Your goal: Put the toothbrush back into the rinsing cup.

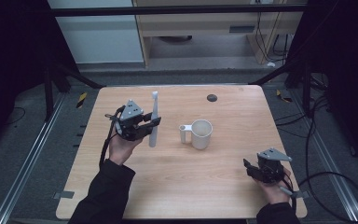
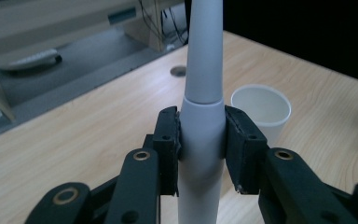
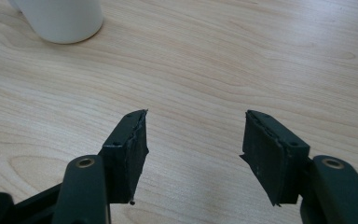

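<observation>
White toothbrush (image 1: 153, 120): electric type, held upright above the tabletop (image 1: 223, 186), brush head up, just left of the cup (image 1: 201, 134).
Left gripper (image 2: 201, 140): its fingers (image 2: 168, 140) are closed on the thick handle just below the seam where the narrower neck begins; the pads press both sides.
Cup: white, upright, near the middle of the tabletop, with a small holder tube at its left side. From the left gripper view the inside looks empty; the bottom is not fully visible.
Right gripper (image 3: 193, 149): resting low near the right front corner, fingers spread wide, nothing between them, well apart from the cup.
Risk, slip: the handle is smooth and round, so it may twist or slide down through the pads if tilted.
Risk, tipping: the cup looks light and nothing steadies it; a tall toothbrush dropped in at an angle, or knocking the rim, could topple it.
Risk, miss: lowered too far left, the toothbrush base could strike the holder tube instead.
</observation>
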`<state>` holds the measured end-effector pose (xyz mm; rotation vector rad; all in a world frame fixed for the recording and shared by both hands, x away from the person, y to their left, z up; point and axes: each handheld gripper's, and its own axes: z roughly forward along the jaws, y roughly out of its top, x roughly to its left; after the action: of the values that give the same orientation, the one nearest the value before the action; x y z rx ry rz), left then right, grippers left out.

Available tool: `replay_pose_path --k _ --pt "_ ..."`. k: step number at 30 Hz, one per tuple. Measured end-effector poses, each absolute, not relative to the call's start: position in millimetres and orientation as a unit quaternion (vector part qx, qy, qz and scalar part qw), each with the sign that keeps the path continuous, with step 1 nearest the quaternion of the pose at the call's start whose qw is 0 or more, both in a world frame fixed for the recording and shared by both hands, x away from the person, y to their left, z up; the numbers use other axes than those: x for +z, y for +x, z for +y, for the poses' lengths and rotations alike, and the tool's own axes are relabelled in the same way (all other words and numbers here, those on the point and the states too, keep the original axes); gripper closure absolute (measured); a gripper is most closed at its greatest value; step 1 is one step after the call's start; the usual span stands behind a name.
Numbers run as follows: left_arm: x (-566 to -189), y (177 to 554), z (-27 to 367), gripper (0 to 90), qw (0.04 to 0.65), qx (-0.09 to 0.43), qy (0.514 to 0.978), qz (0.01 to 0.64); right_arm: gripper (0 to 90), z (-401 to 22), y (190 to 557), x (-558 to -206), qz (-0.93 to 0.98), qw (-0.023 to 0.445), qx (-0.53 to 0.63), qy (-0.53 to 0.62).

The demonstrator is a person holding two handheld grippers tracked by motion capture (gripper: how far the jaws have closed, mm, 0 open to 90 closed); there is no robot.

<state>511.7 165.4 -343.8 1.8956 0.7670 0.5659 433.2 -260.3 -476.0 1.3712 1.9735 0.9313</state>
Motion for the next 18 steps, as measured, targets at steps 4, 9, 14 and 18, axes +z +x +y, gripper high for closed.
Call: replay_pose_path --k 4,9,14,18 --pt "-341.8 514.3 157.6 66.6 0.513 0.24 0.763 0.313 39.9 -261.2 433.1 -475.6 0.734 0.28 0.349 0.512" --pt "-340.4 519.7 148.0 66.6 0.537 0.239 0.745 0.315 39.9 -261.5 433.6 -476.1 0.734 0.279 0.349 0.511" --pt "-336.9 525.1 136.9 66.6 0.557 0.237 0.732 0.311 40.1 -262.6 433.0 -477.0 0.734 0.277 0.352 0.511" --pt "-335.9 529.3 129.4 66.6 0.572 0.225 0.724 0.314 40.2 -263.7 432.8 -477.1 0.732 0.275 0.353 0.513"
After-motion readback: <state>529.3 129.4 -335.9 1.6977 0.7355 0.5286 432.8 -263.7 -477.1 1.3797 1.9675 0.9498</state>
